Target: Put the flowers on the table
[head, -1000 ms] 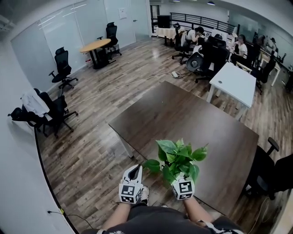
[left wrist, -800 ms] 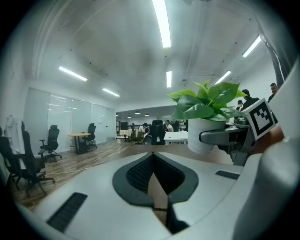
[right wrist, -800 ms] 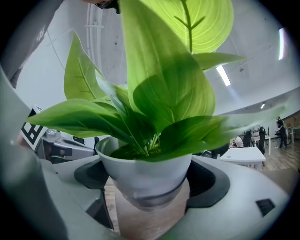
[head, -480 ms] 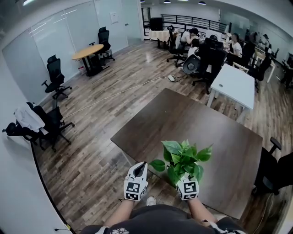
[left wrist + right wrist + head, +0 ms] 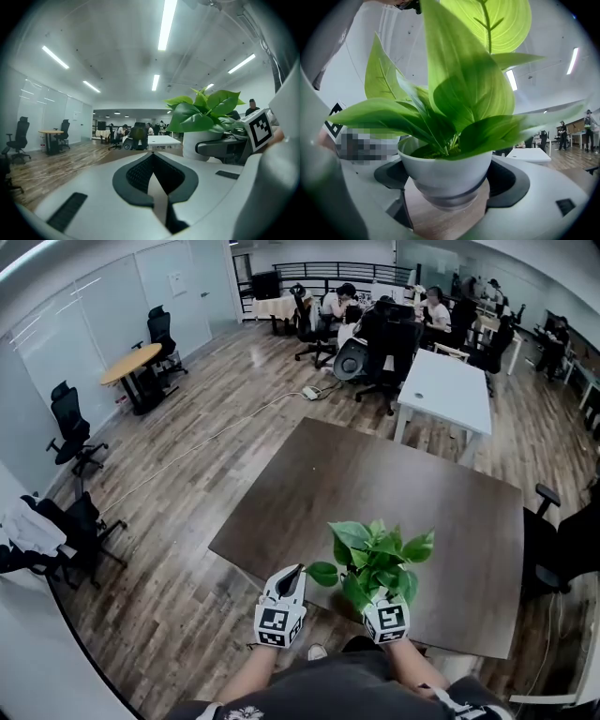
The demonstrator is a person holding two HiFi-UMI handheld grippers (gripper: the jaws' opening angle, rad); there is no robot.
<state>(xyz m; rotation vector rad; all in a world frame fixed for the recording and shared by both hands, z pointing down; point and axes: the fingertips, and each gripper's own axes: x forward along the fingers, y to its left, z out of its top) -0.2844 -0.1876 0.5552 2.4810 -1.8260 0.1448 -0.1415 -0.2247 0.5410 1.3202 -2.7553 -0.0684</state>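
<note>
A green leafy plant [image 5: 375, 559] in a white pot [image 5: 445, 176] is held just above the near edge of the dark brown table [image 5: 375, 465]. My right gripper [image 5: 382, 607] is shut on the pot, its black pads [image 5: 511, 180] pressing both sides; the leaves [image 5: 464, 89] fill the right gripper view. My left gripper [image 5: 286, 587] hangs beside it to the left, shut with nothing in it, over the table's near edge. In the left gripper view its jaws [image 5: 152, 157] meet, and the plant [image 5: 204, 112] and right gripper [image 5: 225, 147] show at the right.
A white table [image 5: 445, 390] stands beyond the brown one, with office chairs [image 5: 370, 343] and seated people behind it. A round wooden table [image 5: 131, 362] and black chairs [image 5: 70, 418] are at the left. A cable [image 5: 216, 442] crosses the wood floor. Another chair [image 5: 562, 540] is at the right.
The view has advanced toward the brown table. Both grippers and the plant now sit over its near edge rather than off its corner. The holds are unchanged.
</note>
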